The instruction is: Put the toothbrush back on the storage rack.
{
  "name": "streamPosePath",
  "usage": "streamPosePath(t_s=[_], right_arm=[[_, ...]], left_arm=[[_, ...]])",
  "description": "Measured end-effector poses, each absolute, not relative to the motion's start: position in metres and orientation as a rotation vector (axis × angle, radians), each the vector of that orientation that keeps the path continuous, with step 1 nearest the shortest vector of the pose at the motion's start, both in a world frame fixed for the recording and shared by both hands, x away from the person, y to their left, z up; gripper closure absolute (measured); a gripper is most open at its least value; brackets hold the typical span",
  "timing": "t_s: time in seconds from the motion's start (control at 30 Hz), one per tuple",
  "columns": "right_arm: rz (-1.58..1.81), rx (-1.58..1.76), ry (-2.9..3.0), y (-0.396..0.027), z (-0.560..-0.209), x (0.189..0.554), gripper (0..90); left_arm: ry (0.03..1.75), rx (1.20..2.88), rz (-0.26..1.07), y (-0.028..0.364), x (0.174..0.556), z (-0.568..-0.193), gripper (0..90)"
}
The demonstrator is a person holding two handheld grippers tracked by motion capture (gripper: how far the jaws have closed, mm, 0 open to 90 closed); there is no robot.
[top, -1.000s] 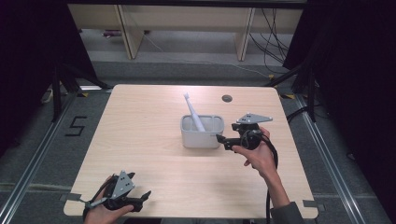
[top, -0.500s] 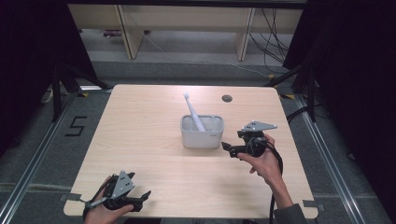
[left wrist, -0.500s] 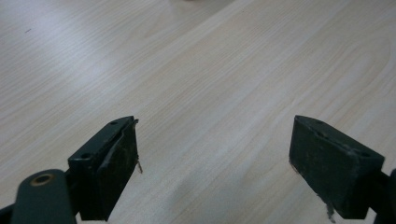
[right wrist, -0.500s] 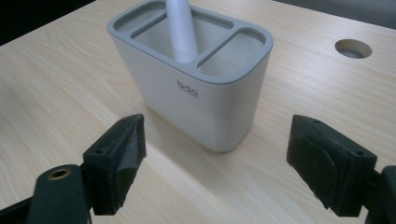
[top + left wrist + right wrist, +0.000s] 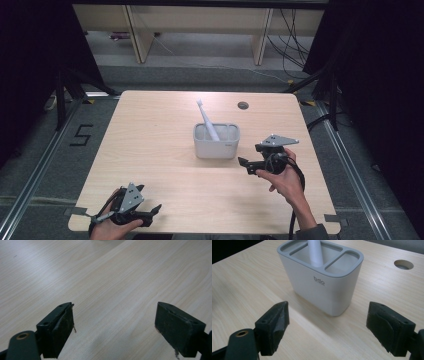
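A white holder (image 5: 216, 141) with several compartments stands at the middle of the table. A white toothbrush (image 5: 206, 120) leans in it, head up. In the right gripper view the holder (image 5: 322, 277) stands just ahead of the jaws, with the toothbrush handle (image 5: 315, 252) in its middle slot. My right gripper (image 5: 245, 166) is to the right of the holder and a little nearer than it, apart from it. The right gripper (image 5: 327, 325) is open, its jaws have just been opening, and nothing is between them. My left gripper (image 5: 155, 210) rests open at the near left edge, above bare wood (image 5: 115, 325).
A round cable hole (image 5: 243, 105) sits in the table's far side, also shown as the hole (image 5: 403, 264) beyond the holder. The light wooden table (image 5: 150, 145) stretches between the grippers. A cable trails from the right gripper off the near edge.
My right gripper has drawn back from the holder toward the near right and sunk slightly. The left gripper has kept still.
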State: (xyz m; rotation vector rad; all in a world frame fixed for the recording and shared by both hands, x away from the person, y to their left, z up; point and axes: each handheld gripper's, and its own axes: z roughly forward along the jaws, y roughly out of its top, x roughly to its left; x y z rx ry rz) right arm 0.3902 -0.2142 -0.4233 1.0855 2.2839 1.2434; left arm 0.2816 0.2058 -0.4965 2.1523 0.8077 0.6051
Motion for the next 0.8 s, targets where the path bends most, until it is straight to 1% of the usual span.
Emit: streamPosePath(t_s=[0.03,0.07,0.3,0.4,0.43,0.57,0.8], right_arm=[[1.237,1.124,2.281,-0.214,-0.423,0.387,19.3],[1.239,1.078,2.274,-0.216,-0.425,0.388,19.2],[1.227,1.139,2.282,-0.218,-0.43,0.379,19.5],[1.211,1.112,2.278,-0.22,-0.432,0.377,19.6],[1.22,1.158,2.285,-0.22,-0.433,0.374,19.7],[1.21,1.119,2.279,-0.222,-0.436,0.373,19.8],[1.229,1.167,2.279,-0.225,-0.443,0.366,20.1]], left_arm=[[0.815,2.147,0.604,0.205,0.281,-0.497,15.1],[0.812,2.147,0.599,0.205,0.281,-0.496,15.1],[0.804,2.16,0.608,0.206,0.282,-0.496,15.2],[0.8,2.165,0.608,0.207,0.282,-0.496,15.1],[0.806,2.16,0.607,0.206,0.282,-0.496,15.1],[0.805,2.16,0.608,0.206,0.282,-0.496,15.2],[0.8,2.166,0.609,0.207,0.282,-0.496,15.2]])
